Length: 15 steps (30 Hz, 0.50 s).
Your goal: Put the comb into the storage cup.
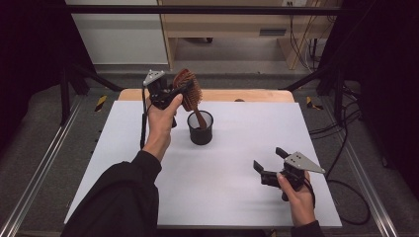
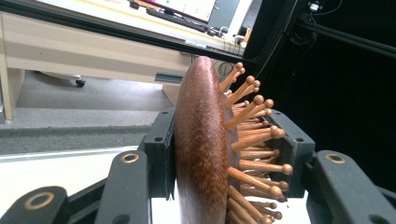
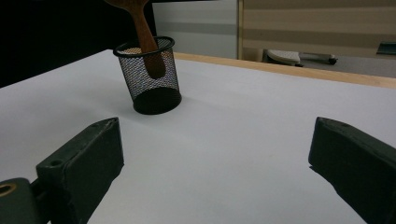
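Note:
A brown wooden hairbrush (image 1: 188, 90) with peg bristles stands head-up, its handle dipping into a black mesh cup (image 1: 200, 128) on the white table (image 1: 237, 148). My left gripper (image 1: 179, 93) is shut on the brush head. In the left gripper view the pads clamp the brush head (image 2: 203, 154), one on its smooth back and one on the bristle tips. My right gripper (image 1: 269, 158) hovers low over the table at the right front, open and holding nothing. The right gripper view shows the cup (image 3: 148, 77) with the brush handle (image 3: 145, 39) hanging inside it, short of the cup's bottom.
A wooden strip (image 1: 247, 95) edges the table's far side. Metal rails (image 1: 34, 177) run along both sides of the table, and cables (image 1: 346, 148) lie on the floor at the right. A desk (image 1: 222, 29) stands beyond.

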Each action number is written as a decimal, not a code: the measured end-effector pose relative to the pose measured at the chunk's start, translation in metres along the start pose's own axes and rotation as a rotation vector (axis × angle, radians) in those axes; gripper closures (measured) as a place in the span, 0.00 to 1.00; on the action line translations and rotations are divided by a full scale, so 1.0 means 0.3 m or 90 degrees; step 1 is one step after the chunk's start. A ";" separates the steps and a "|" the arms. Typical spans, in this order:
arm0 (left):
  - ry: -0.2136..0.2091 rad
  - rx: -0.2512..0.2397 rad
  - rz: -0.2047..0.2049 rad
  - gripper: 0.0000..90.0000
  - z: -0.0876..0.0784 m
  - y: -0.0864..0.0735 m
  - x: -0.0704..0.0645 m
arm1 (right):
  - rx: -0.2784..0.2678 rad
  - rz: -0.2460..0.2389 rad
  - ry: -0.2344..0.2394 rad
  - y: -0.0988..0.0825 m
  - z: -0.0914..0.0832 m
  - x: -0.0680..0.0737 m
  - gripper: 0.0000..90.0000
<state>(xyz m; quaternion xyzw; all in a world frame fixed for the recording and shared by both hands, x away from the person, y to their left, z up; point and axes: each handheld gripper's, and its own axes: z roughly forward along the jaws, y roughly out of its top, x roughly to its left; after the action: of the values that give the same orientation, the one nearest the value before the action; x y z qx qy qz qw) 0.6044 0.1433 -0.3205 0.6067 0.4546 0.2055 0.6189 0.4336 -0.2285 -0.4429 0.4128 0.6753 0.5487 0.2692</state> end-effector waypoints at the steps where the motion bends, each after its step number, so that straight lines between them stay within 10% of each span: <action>1: -0.001 0.002 0.002 0.56 0.002 -0.004 -0.002 | 0.000 0.000 0.000 0.000 0.000 0.000 0.04; 15: -0.005 0.019 -0.007 0.56 0.029 -0.060 -0.008 | 0.001 -0.001 0.003 0.000 0.001 0.000 0.04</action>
<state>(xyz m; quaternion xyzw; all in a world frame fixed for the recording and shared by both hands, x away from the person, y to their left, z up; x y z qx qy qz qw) 0.6049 0.1332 -0.3379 0.6144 0.4587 0.1928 0.6124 0.4336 -0.2283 -0.4430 0.4117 0.6766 0.5487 0.2677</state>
